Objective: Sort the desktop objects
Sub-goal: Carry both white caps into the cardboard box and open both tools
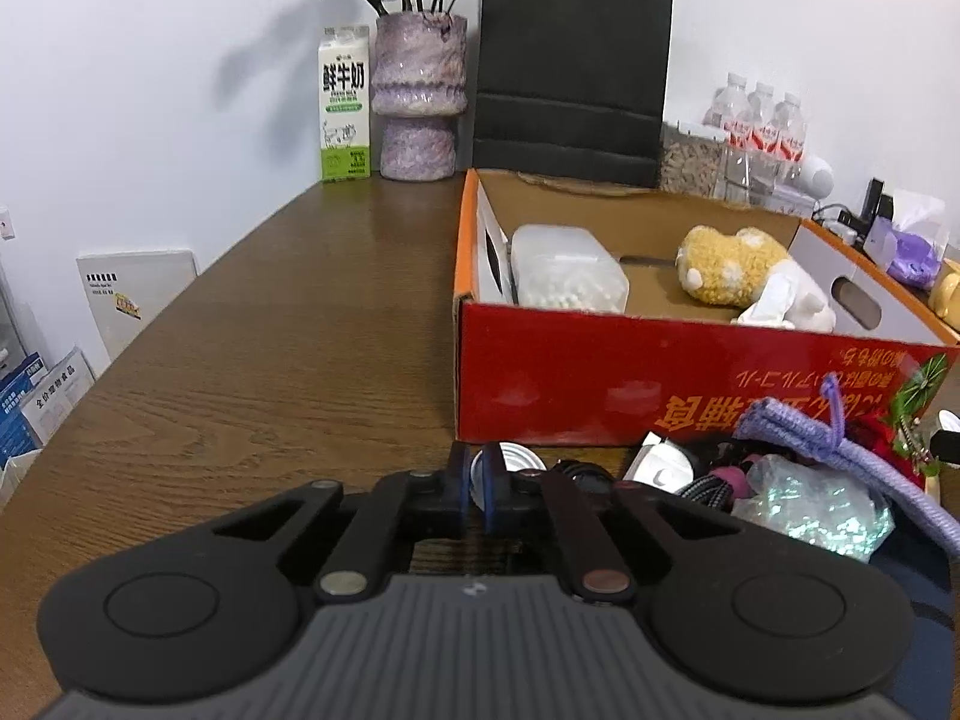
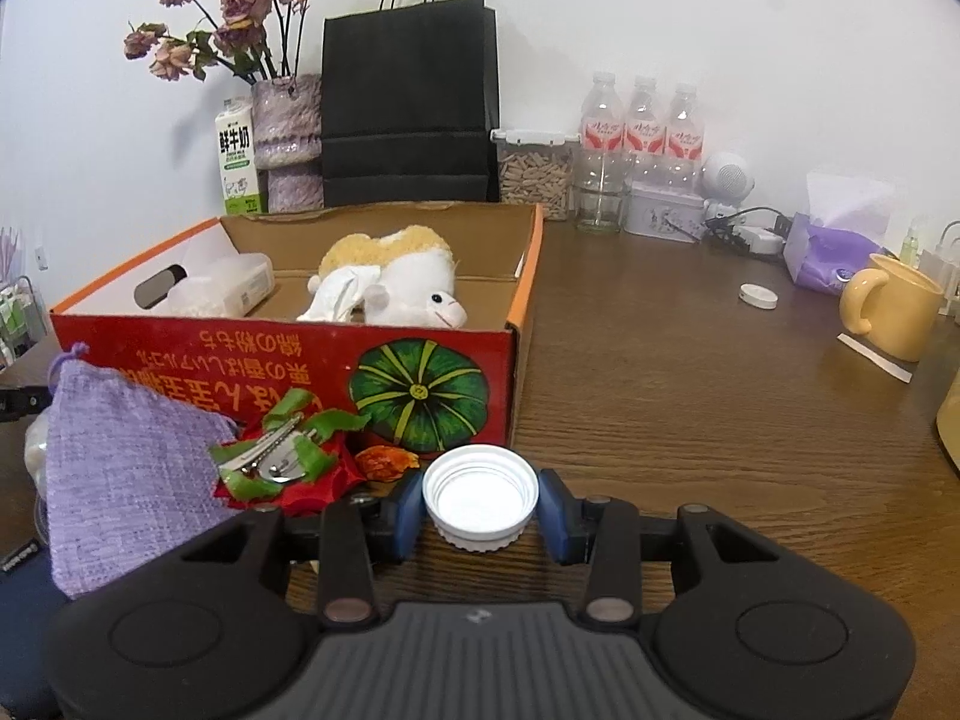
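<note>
While the right gripper (image 2: 479, 510) clasped a white screw cap (image 2: 479, 495), open side up, between its blue pads just in front of the red cardboard box (image 2: 288, 372), the left gripper (image 1: 478, 489) stood with its jaws drawn almost together on the rim of a small silvery round object (image 1: 510, 461), also before the box's front wall. A purple knitted pouch (image 2: 120, 468), a red-and-green fabric flower with a metal clip (image 2: 282, 462) and a black cable (image 1: 708, 489) lay heaped against that same wall. Inside the box rested a plush sheep (image 2: 414, 288) and a clear container of white beads (image 1: 567, 273). Behind the box stood a black paper bag (image 2: 411, 102), a milk carton (image 1: 344, 105) and a vase (image 1: 417, 96).
</note>
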Motion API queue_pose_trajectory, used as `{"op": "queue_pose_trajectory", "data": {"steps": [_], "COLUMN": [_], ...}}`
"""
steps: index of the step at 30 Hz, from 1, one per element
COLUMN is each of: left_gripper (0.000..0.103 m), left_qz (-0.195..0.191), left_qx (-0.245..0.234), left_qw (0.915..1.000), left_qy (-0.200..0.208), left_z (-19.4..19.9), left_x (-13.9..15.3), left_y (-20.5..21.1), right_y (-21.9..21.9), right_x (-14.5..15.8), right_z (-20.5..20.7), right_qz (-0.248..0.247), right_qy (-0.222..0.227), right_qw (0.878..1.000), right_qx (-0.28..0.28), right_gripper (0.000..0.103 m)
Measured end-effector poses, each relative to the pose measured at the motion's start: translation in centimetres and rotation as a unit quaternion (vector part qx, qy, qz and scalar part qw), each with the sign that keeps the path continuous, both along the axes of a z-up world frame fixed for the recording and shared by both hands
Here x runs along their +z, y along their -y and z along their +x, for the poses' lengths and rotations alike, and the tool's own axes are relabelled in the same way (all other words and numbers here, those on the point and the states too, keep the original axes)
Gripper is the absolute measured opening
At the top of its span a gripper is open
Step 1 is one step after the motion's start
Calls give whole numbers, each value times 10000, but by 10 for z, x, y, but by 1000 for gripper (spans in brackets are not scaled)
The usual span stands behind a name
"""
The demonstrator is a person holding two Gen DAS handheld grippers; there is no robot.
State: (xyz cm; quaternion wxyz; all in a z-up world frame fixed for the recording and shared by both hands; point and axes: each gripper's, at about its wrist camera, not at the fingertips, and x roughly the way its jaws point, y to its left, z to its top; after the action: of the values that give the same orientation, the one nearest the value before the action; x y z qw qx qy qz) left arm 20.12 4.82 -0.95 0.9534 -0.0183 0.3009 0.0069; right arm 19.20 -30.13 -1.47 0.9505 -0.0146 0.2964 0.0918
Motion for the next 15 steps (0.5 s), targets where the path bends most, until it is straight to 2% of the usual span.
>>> {"op": "queue_pose_trajectory", "data": {"steps": [8,15], "left_gripper": [5,4], "left_qz": [-15,-27], "left_qx": [-4,-142], "left_qw": [9989,9931], "left_qy": [466,1159], "left_z": [-23,-41], "left_x": [24,64], "left_y": [-2,6], "right_y": [-1,-12], "right_x": [23,54], "right_z": [-20,-28], "right_qz": [53,103], "right_qy": [350,802], "right_qw": [9993,9963], "right_qx": [77,279], "right_gripper": [39,39]}}
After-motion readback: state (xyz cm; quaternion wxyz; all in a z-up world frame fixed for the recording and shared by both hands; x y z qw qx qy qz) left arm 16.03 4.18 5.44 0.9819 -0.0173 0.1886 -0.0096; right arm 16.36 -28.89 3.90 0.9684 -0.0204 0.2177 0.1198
